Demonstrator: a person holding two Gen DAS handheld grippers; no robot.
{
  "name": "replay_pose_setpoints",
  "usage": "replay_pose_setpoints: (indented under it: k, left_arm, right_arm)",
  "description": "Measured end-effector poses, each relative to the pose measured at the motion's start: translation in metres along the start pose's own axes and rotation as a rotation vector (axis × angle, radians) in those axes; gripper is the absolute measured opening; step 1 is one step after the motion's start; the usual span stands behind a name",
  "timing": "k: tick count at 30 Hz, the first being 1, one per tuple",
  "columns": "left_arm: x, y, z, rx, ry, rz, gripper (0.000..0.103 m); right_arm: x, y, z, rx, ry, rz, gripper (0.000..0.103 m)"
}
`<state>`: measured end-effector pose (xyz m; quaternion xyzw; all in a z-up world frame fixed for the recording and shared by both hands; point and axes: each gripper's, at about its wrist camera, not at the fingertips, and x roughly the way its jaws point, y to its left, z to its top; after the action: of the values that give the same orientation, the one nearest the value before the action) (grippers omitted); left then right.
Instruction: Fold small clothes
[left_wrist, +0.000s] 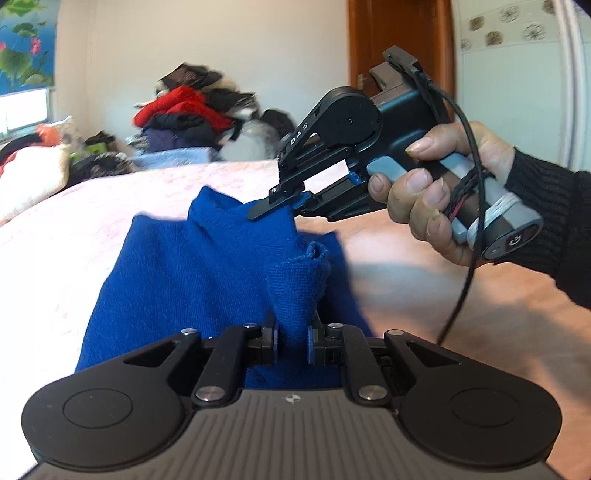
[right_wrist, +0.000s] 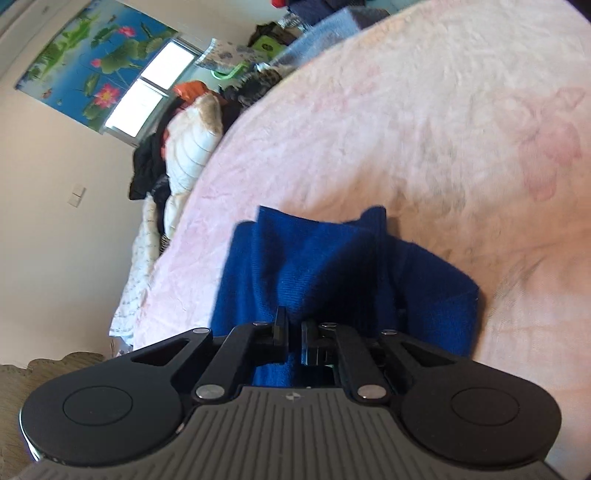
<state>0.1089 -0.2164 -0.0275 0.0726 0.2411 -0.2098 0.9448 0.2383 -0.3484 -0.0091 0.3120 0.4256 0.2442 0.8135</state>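
Both tongs (left_wrist: 292, 341) (right_wrist: 294, 341) on blue garment (left_wrist: 207, 266)

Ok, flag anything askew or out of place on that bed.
The blue garment lies bunched, not flat: the left gripper pinches up a rumpled cone of fabric, and the right gripper grips another edge. Behind, a heap of clothes sits in a jumble beyond the pink bedspread.

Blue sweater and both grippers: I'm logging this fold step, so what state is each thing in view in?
Blue sweater: lying on the pink bedspread, bunched and lifted at two pinched spots.
Left gripper: shut on a raised fold of the sweater.
Right gripper: shut on sweater fabric.
Clothes pile: heaped, unfolded, beyond the bed.
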Motion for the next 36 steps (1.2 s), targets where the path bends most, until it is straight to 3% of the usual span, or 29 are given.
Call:
replay_pose_setpoints:
  k: [3, 5, 8, 10, 11, 15, 17, 18, 21, 22, 23, 25, 29, 31, 34, 36]
  left_arm:
    - [0.007, -0.011, -0.01, 0.056, 0.029, -0.018, 0.013]
    - [0.019, -0.015, -0.019, 0.088, 0.077, 0.006, 0.013]
    - [0.017, -0.018, -0.022, 0.128, 0.052, 0.01, 0.014]
    - [0.018, -0.017, -0.024, 0.123, 0.056, 0.001, 0.014]
    - [0.018, -0.017, -0.025, 0.133, 0.053, 0.003, 0.014]
    - [0.017, -0.019, -0.03, 0.132, 0.039, 0.001, 0.014]
    - [0.016, -0.014, -0.027, 0.104, 0.04, -0.018, 0.016]
    - [0.016, -0.012, -0.027, 0.091, 0.04, -0.029, 0.017]
    - [0.013, -0.005, -0.026, 0.063, 0.037, -0.067, 0.031]
    - [0.013, -0.004, -0.026, 0.06, 0.037, -0.083, 0.045]
    - [0.013, -0.004, -0.026, 0.061, 0.038, -0.097, 0.066]
    - [0.013, -0.005, -0.027, 0.069, 0.048, -0.122, 0.091]
    - [0.014, -0.004, -0.027, 0.073, 0.058, -0.136, 0.093]
    - [0.012, -0.001, -0.028, 0.06, 0.049, -0.147, 0.093]
    - [-0.004, 0.008, -0.029, 0.033, 0.002, -0.135, 0.093]
    - [-0.017, 0.017, -0.026, 0.009, -0.031, -0.159, 0.093]
  right_arm:
    - [-0.006, -0.017, -0.008, -0.014, 0.006, -0.081, 0.01]
    - [-0.003, -0.032, -0.015, 0.025, 0.013, -0.079, 0.011]
    - [-0.017, -0.037, -0.011, 0.068, -0.067, -0.03, 0.02]
    - [-0.024, -0.041, -0.001, 0.114, -0.138, 0.026, 0.038]
    - [-0.024, -0.041, 0.005, 0.136, -0.153, 0.036, 0.041]
    - [-0.003, -0.042, 0.023, 0.166, -0.111, -0.026, 0.044]
    - [0.002, -0.04, 0.022, 0.156, -0.109, -0.03, 0.025]
    - [0.003, -0.039, 0.021, 0.161, -0.109, -0.04, 0.008]
    - [-0.008, -0.039, 0.012, 0.127, -0.154, -0.11, 0.007]
    - [-0.011, -0.046, 0.009, 0.151, -0.16, -0.13, 0.007]
    - [-0.014, -0.058, 0.004, 0.179, -0.159, -0.141, 0.007]
    - [-0.014, -0.077, -0.006, 0.233, -0.151, -0.16, 0.007]
    - [-0.011, -0.082, -0.018, 0.257, -0.155, -0.122, 0.007]
    - [-0.011, -0.081, -0.016, 0.268, -0.171, -0.135, 0.013]
    - [-0.025, -0.076, -0.007, 0.275, -0.261, -0.163, 0.026]
    - [-0.033, -0.061, 0.0, 0.231, -0.308, -0.127, 0.027]
